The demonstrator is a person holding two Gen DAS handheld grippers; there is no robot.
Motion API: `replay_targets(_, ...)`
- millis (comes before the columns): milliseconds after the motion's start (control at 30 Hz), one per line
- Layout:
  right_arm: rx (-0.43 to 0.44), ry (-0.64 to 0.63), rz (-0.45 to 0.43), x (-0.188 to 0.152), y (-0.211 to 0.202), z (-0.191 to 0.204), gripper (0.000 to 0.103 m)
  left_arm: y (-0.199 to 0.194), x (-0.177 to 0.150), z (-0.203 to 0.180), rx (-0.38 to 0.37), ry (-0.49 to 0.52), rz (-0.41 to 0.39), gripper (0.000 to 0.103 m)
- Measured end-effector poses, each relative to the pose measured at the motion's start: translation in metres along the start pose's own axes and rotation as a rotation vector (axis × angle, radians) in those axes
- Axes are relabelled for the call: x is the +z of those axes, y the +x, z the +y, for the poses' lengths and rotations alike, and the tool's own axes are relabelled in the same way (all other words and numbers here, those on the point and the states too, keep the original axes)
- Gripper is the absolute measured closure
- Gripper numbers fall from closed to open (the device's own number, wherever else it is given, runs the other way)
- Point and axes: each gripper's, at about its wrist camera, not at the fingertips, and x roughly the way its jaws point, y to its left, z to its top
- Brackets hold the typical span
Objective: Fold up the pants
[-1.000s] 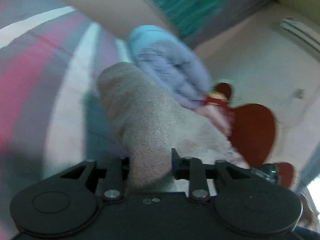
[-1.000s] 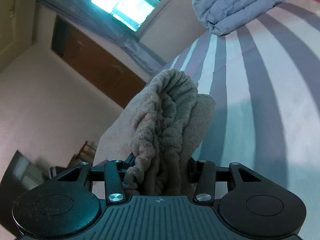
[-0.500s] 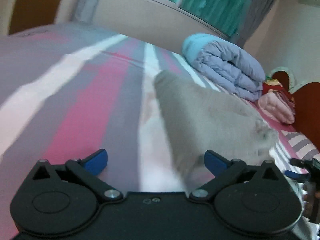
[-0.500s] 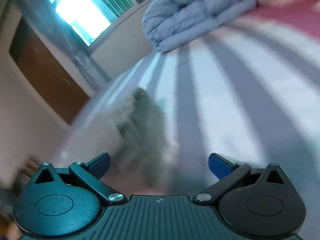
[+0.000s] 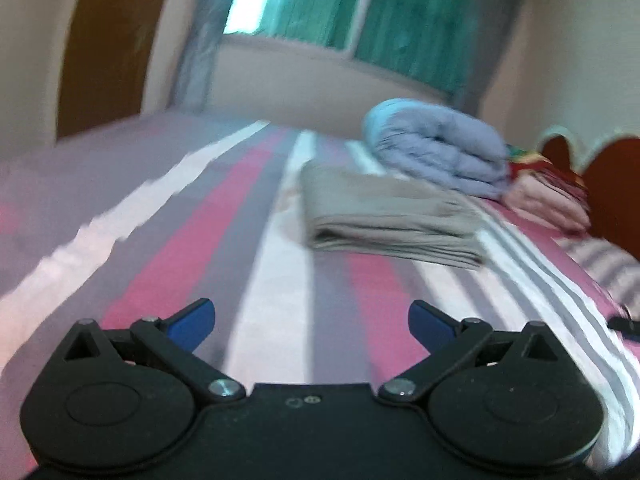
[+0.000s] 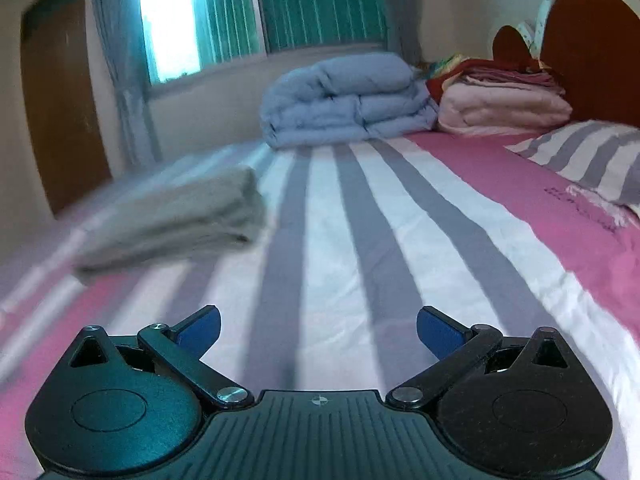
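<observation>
The grey-beige pants [image 5: 384,216] lie folded in a flat stack on the striped bed. In the right wrist view the pants [image 6: 180,220] sit at the left, blurred. My left gripper [image 5: 311,322] is open and empty, held back from the pants over the bedsheet. My right gripper [image 6: 319,328] is open and empty, to the right of the pants and apart from them.
A folded blue-grey quilt [image 6: 344,100] lies at the far end of the bed, with folded pink bedding [image 6: 504,104] beside it. A striped pillow [image 6: 592,160] lies at the right by the brown headboard [image 6: 592,40]. The pink, white and grey sheet [image 5: 280,300] covers the bed.
Both grippers held the pants a second ago, then opened and let them go. Both have since pulled back, and the pants now rest folded on the bed.
</observation>
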Motion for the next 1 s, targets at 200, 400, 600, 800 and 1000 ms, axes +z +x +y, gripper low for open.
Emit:
replay_targets(200, 0.068, -0.099, -0.113, -0.021, -0.065, 0.051, 0.0, -0.053, -0.021, -0.047, 0.01, 0.034, -0.119, 0.006)
replay_targets(400, 0.119, -0.174, -0.167, -0.041, -0.103, 0.086, 0.0, -0.104, -0.042, -0.071, -0.016, 0.071, -0.202, 0.006)
replay_targets(600, 0.122, -0.179, -0.205, -0.05, -0.124, 0.089, 0.0, -0.125, -0.057, -0.093, -0.026, 0.15, -0.209, 0.006)
replay_targets(800, 0.145, -0.192, -0.187, -0.053, -0.126, 0.095, 0.0, -0.115, -0.055, -0.082, -0.016, 0.097, -0.178, 0.006)
replay_targets(1000, 0.149, -0.279, -0.175, -0.061, -0.119, 0.109, 0.0, -0.111, -0.057, -0.086, -0.026, 0.112, -0.17, 0.006)
